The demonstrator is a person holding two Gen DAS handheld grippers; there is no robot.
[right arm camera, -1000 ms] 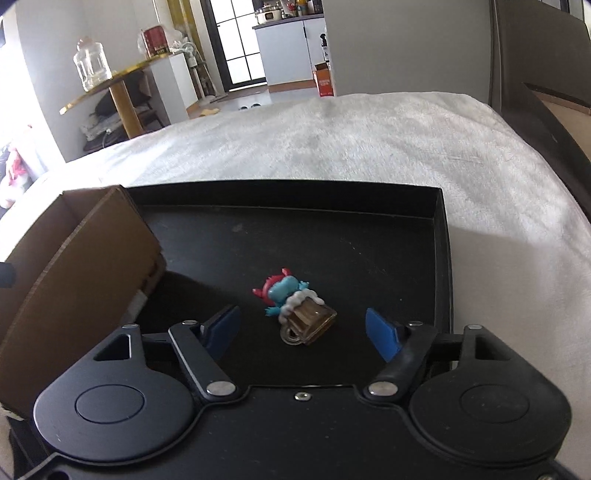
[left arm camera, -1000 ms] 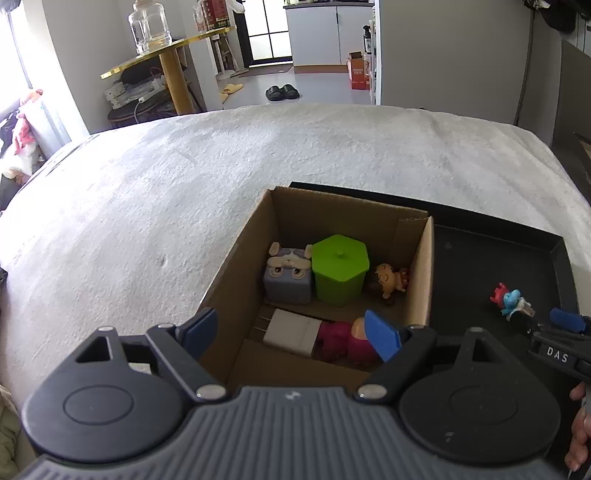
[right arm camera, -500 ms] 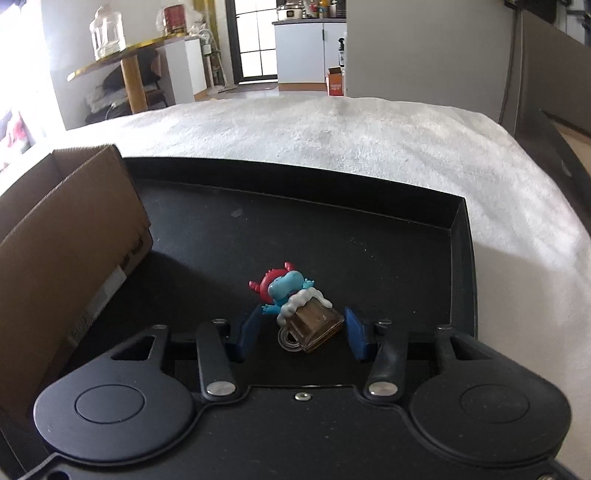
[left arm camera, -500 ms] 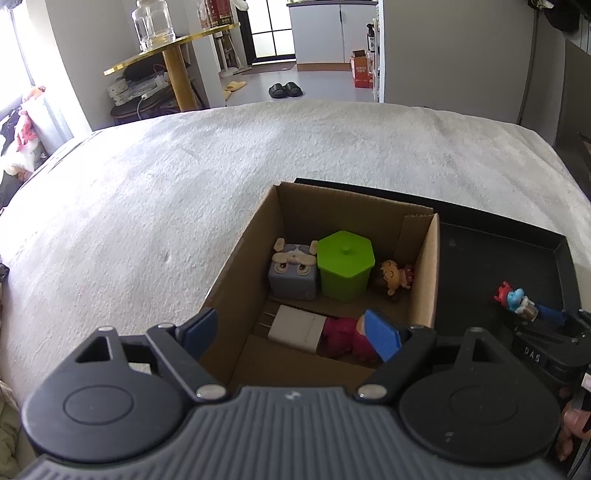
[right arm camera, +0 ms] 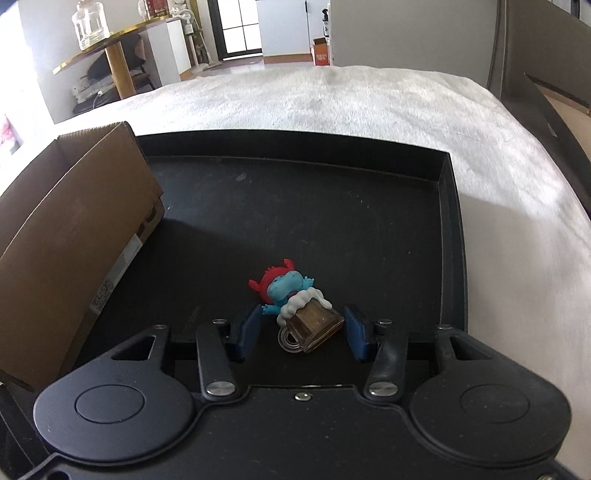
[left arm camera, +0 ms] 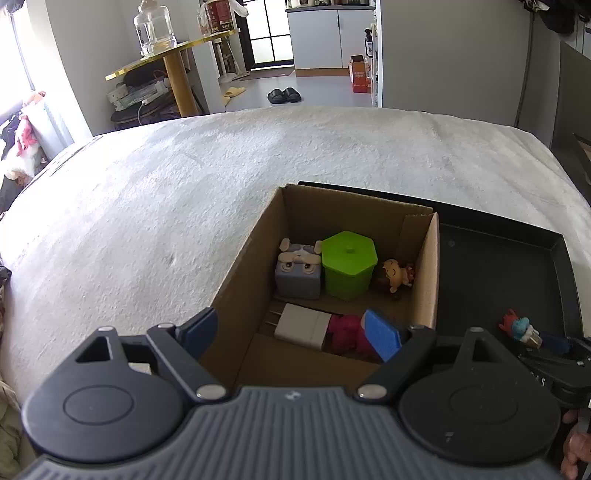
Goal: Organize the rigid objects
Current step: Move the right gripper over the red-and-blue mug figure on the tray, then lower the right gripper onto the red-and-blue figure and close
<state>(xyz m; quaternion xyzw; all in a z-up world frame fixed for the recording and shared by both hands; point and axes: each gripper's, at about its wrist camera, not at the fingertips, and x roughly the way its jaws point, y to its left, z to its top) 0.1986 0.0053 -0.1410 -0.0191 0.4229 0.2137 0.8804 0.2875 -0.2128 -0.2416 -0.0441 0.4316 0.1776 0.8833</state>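
A small blue figurine with a red hat and a brown mug [right arm camera: 295,306] lies on the black tray [right arm camera: 448,221]. My right gripper [right arm camera: 301,332] straddles its mug end, the blue pads a little apart from it on both sides. The figurine also shows in the left wrist view [left arm camera: 521,328]. My left gripper [left arm camera: 291,332] is open and empty above the near wall of the cardboard box [left arm camera: 243,266]. The box holds a grey cube toy [left arm camera: 297,271], a green hexagonal container [left arm camera: 349,264], a small doll [left arm camera: 395,273], a white charger [left arm camera: 301,325] and a pink toy [left arm camera: 347,332].
The box and tray sit side by side on a white fuzzy bed cover [left arm camera: 147,214]. The box wall [right arm camera: 74,236] stands left of the right gripper. A gold table with a glass jar [left arm camera: 155,26] stands in the room behind.
My right gripper has closed in around the figurine, from wide open to a narrow gap. The left gripper has barely moved above the box.
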